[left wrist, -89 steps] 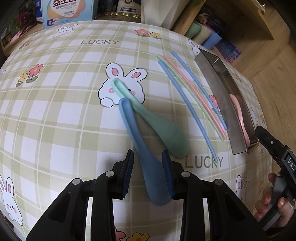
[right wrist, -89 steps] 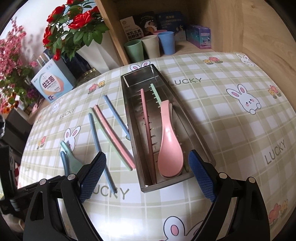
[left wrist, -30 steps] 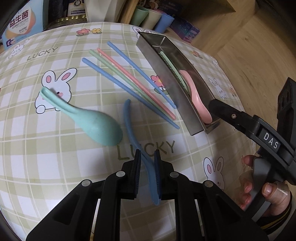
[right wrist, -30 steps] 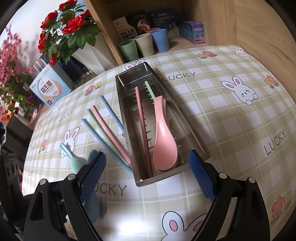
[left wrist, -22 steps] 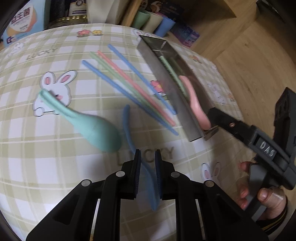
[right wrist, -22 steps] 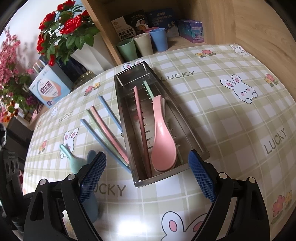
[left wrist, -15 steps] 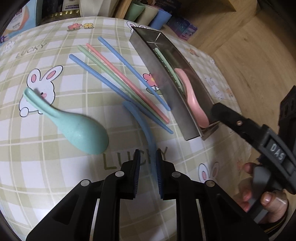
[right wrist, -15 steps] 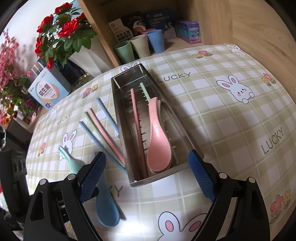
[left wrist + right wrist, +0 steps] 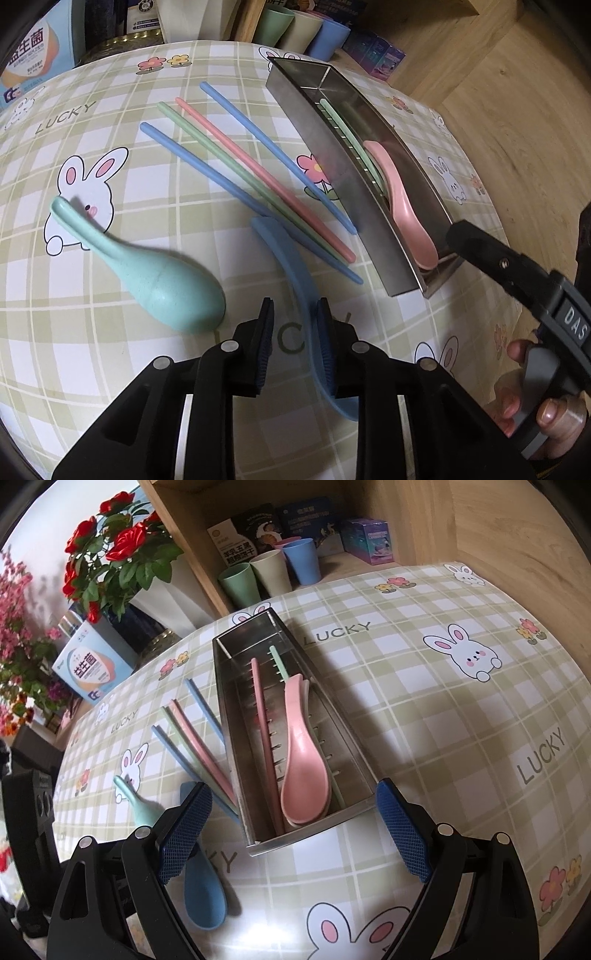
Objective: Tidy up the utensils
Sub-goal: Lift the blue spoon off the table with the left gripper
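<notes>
The blue spoon [image 9: 291, 266] stands between the jaws of my left gripper [image 9: 295, 302], which are opening. It leans on the right pad, with a gap to the left pad. In the right wrist view the blue spoon [image 9: 205, 897] rests on the tablecloth beside the steel tray [image 9: 236, 716]. My right gripper [image 9: 293, 788] is wide open, straddling the tray's near end and holding nothing. The tray [image 9: 332, 155] holds a pink spoon [image 9: 303, 760], a dark pink chopstick [image 9: 264, 723] and a green chopstick [image 9: 279, 664]. A green spoon [image 9: 159, 280] lies to the left.
Several loose chopsticks [image 9: 258, 170], blue, green and pink, lie side by side between the green spoon and the tray. Three cups [image 9: 266, 576] and boxes stand on a wooden shelf behind the table. Flowers [image 9: 110, 550] and a carton [image 9: 92, 668] stand at the back left.
My left gripper carried the blue spoon toward the tray's near end and set it down. Its jaws have parted from a tight grip. The right gripper has hardly moved.
</notes>
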